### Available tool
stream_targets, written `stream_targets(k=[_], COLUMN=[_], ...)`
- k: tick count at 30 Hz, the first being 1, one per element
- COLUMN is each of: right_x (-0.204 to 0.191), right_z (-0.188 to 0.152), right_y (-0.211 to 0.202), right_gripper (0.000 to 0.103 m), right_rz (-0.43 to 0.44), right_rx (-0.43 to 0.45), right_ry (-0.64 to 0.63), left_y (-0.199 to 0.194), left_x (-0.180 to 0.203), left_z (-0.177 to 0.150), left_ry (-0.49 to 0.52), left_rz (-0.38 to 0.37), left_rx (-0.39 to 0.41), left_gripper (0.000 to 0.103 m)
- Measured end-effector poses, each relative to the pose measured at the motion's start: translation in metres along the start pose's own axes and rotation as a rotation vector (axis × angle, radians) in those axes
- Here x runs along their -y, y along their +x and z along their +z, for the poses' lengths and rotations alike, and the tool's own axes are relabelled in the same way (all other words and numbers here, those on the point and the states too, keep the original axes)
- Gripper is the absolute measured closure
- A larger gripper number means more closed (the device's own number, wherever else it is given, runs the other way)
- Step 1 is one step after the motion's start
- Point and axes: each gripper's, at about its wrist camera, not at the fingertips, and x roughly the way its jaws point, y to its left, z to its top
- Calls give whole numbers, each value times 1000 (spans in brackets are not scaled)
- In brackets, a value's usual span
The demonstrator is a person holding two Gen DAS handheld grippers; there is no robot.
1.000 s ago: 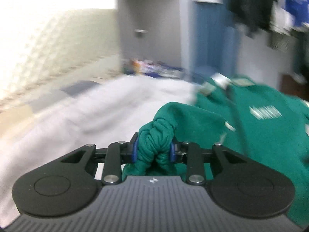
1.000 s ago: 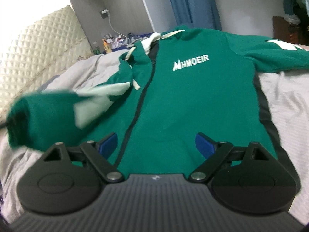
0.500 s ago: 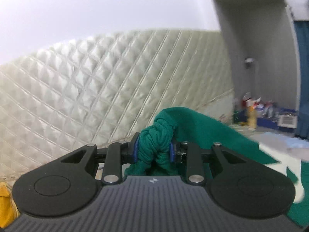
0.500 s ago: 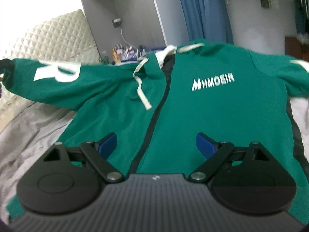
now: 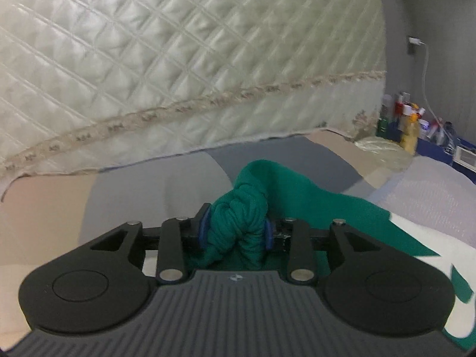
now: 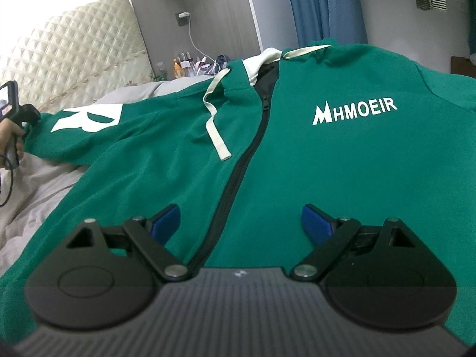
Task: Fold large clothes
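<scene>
Left wrist view: the left tongs (image 5: 236, 232) pinch the bunched cuff (image 5: 238, 223) of the green hoodie (image 6: 297, 154), though the jaws have just eased wider. The hoodie lies face up on the bed (image 6: 35, 190), sleeve drawn toward 9 o'clock. Right tongs (image 6: 241, 220) hang apart, empty, above the hem. Lay the sleeve flat before letting go.

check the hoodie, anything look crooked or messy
The green hoodie lies front up with its zip closed, but one white drawstring trails loose across the chest. The sleeve cuff sits bunched between the left gripper fingers, whose jaws have just been opening. Nothing looks damaged.
</scene>
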Motion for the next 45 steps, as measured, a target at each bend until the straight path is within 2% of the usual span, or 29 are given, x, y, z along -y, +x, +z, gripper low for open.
stream_targets(k=[1, 3, 6, 9, 15, 21, 25, 30, 34, 37, 39, 45], right_x=[1, 2, 3, 2, 1, 0, 8, 22, 24, 22, 19, 15], right_z=[0, 1, 4, 6, 5, 7, 11, 8, -1, -6, -11, -24], right_y=[0, 0, -5, -16, -46, -87, -116, -150, -176, -185, -195, -233], right_gripper=[13, 13, 13, 13, 13, 13, 13, 13, 13, 13, 13, 13], right_rz=[2, 9, 12, 18, 19, 9, -1, -70, -122, -159, -151, -110], right_rx=[0, 2, 12, 36, 82, 139, 161, 144, 130, 71, 33, 45], right_ry=[-3, 0, 4, 2, -31, -48, 3, 46, 22, 1, 1, -11], left_y=[-4, -15, -44, -82, -171, -263, -325, -399, -452, -489, -506, -546], left_x=[4, 6, 8, 11, 12, 10, 11, 17, 25, 30, 29, 21], left_z=[-1, -2, -7, -14, -42, -98, -143, -197, -233, -258, -268, -293], left_ry=[18, 33, 30, 46, 7, 3, 15, 24, 1, -11, -8, 50], left_rz=[-7, -26, -104, -140, -310, -444, -530, -656, -765, -835, -864, -889], left_rx=[-6, -18, -19, -15, -33, -67, -105, -145, -172, -193, -191, -137], left_gripper=[48, 34, 21, 21, 21, 21, 21, 21, 21, 21, 21, 21])
